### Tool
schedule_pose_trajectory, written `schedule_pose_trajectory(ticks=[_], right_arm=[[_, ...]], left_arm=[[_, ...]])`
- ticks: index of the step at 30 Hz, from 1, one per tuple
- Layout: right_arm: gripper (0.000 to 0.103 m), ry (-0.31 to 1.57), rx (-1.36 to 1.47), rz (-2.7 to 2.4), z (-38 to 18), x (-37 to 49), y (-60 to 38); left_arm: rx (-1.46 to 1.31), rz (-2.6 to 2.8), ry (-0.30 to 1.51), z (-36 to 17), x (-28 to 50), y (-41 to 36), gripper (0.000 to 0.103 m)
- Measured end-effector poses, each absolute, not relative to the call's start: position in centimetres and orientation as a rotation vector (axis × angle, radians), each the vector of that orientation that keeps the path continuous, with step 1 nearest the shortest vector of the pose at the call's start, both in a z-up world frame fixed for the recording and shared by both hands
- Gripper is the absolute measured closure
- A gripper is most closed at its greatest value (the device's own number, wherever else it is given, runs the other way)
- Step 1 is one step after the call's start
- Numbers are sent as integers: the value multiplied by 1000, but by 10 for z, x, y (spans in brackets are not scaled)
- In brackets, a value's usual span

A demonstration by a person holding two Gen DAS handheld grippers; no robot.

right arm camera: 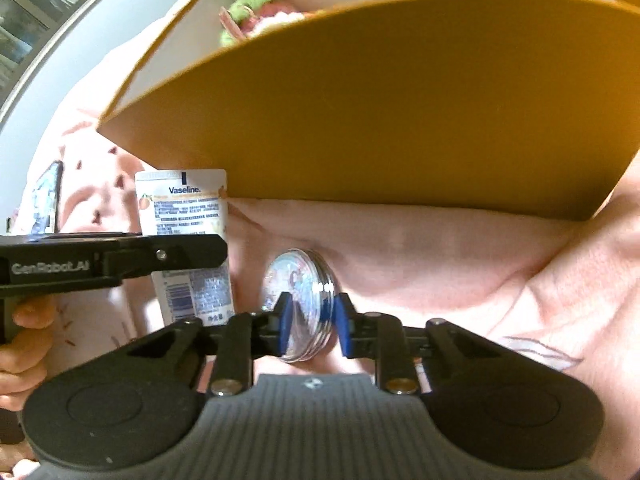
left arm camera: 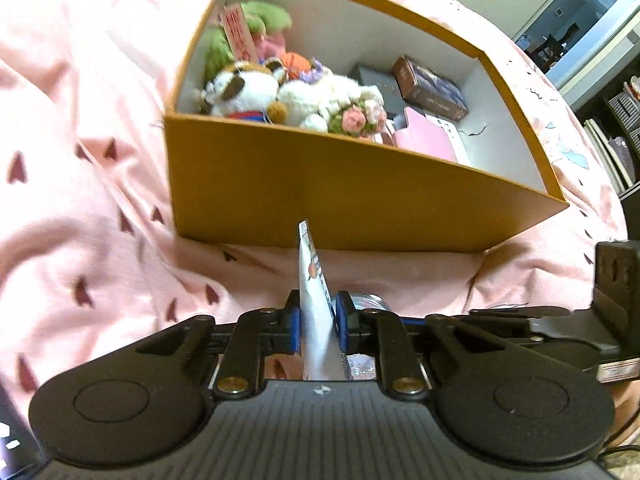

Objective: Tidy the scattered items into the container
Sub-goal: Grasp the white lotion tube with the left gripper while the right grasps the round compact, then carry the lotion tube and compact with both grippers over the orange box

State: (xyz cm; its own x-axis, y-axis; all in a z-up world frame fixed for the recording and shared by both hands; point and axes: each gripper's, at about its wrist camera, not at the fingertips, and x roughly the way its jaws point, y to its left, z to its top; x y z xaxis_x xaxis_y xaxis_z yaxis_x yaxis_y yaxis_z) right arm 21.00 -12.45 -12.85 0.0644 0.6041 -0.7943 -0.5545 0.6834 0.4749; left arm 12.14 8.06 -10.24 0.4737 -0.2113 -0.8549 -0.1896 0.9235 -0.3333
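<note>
Claws both grasping: left claw [left arm camera: 318, 326] clenched on Vaseline tube [left arm camera: 316, 300], held edge-up at lower centre; right claw [right arm camera: 310, 322] clamped across round tin [right arm camera: 300, 304] on pink bedding [right arm camera: 440, 248]. Orange box [left arm camera: 320, 200] fills upper frame, judged destination.

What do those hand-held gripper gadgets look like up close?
Both the left gripper and the right gripper are matte black, with two round discs, hinged link bars on brass-coloured rivets, a ribbed grey centre plate and blue pads on the fingers. White "GenRobot.AI" lettering shows on the left one's side in the right wrist view.
</note>
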Motion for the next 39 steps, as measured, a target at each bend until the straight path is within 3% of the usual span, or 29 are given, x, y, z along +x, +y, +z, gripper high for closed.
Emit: schedule_pose_trajectory(ticks=[10, 25, 39], right_arm=[[79, 1206, 9, 952, -115, 191, -104], [88, 1169, -39, 914, -103, 188, -91], [88, 1042, -11, 917, -36, 186, -126]], left_arm=[[-381, 48, 1054, -90, 107, 88, 83], [-368, 45, 983, -75, 95, 91, 84], [-328, -41, 893, -31, 86, 78, 84]])
